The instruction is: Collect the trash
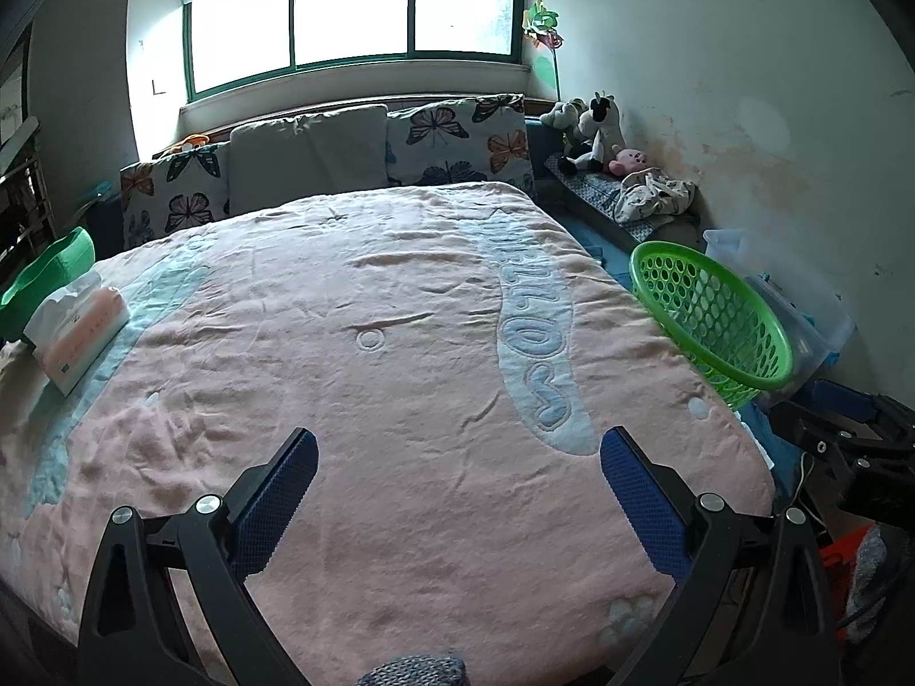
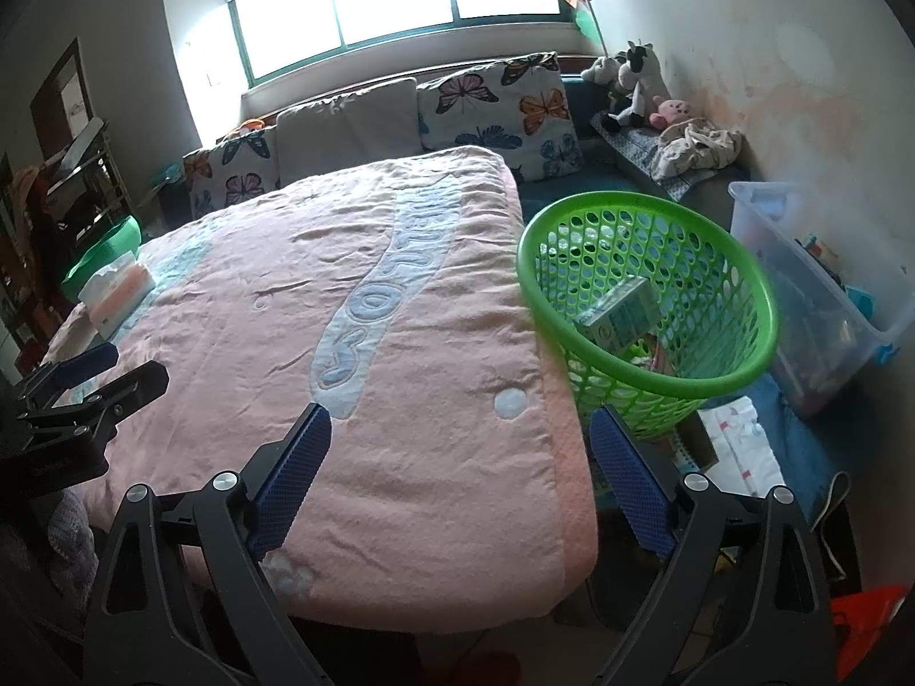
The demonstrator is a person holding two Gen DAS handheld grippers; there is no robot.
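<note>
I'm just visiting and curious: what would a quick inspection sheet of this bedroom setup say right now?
Surface: pink blanket covers the bed, wrinkled, no loose trash seen on it.
Job's things: green basket at the bed's right edge, tilted, holding a small carton and other bits.
Clutter: tissue pack on the blanket's left side; clear storage bin beyond the basket.
Grippers: left gripper and right gripper both open, fingers holding nothing, above the foot of the bed.
Cables: nothing seen for certain.
Surroundings: butterfly pillows under a bright window; stuffed toys in the right corner.
</note>
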